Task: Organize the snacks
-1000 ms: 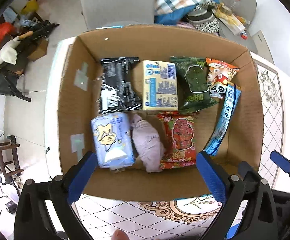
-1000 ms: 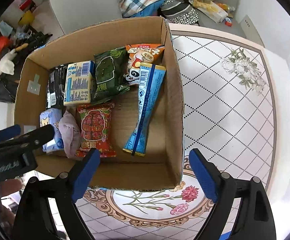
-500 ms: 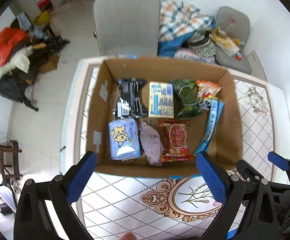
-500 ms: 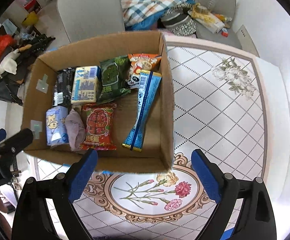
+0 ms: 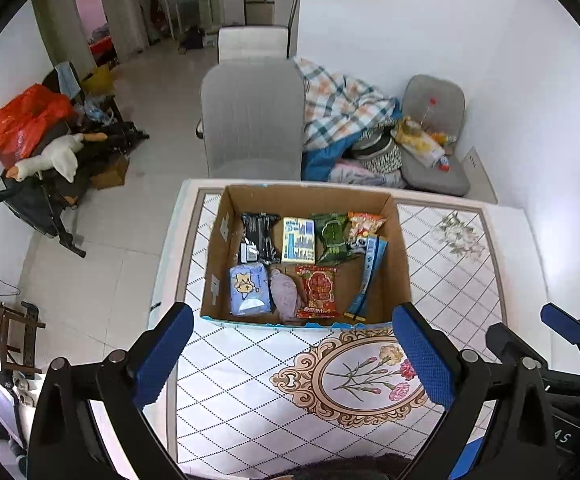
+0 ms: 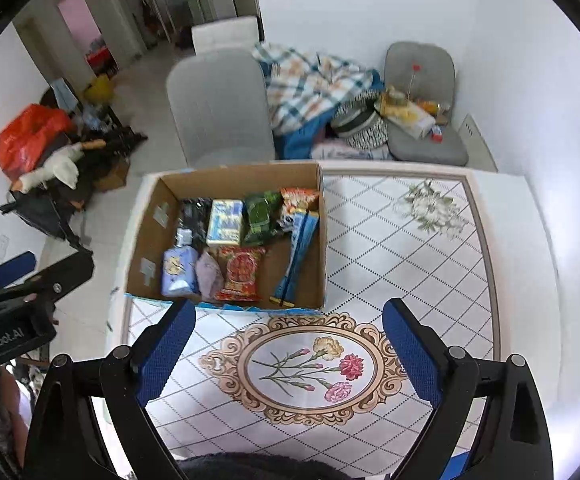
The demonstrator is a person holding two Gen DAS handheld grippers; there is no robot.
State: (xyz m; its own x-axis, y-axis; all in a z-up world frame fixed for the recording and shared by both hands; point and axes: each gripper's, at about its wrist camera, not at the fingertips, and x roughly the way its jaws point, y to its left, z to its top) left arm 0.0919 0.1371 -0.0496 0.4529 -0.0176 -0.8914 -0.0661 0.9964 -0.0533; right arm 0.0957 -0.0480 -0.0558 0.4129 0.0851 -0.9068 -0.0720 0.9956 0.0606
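A brown cardboard box [image 5: 399, 248] [image 6: 323, 240] stands on the patterned table with several snack packs lying flat inside: a black pack [image 5: 258, 237], a yellow-blue box [image 5: 298, 239], a green pack [image 5: 331, 236], a red pack [image 5: 317, 290] [image 6: 242, 272], a long blue pack [image 5: 367, 278] [image 6: 295, 256], a light-blue pack [image 5: 248, 288] and a mauve pouch [image 5: 286, 294]. My left gripper [image 5: 291, 356] hovers open, well above and in front of the box, holding nothing. My right gripper [image 6: 288, 354] is also open and empty, over the table's flower medallion [image 6: 309, 368].
A grey chair [image 5: 254, 120] stands behind the table. A plaid blanket [image 5: 337, 100] and cluttered seat [image 5: 429, 148] lie at the back right. Bags and clutter [image 5: 46, 140] crowd the floor at left. The table edge [image 5: 170, 248] runs close to the box's left side.
Both grippers have risen and pulled back from the box, which now looks much smaller and farther. The snacks inside have not shifted. Both stay open.
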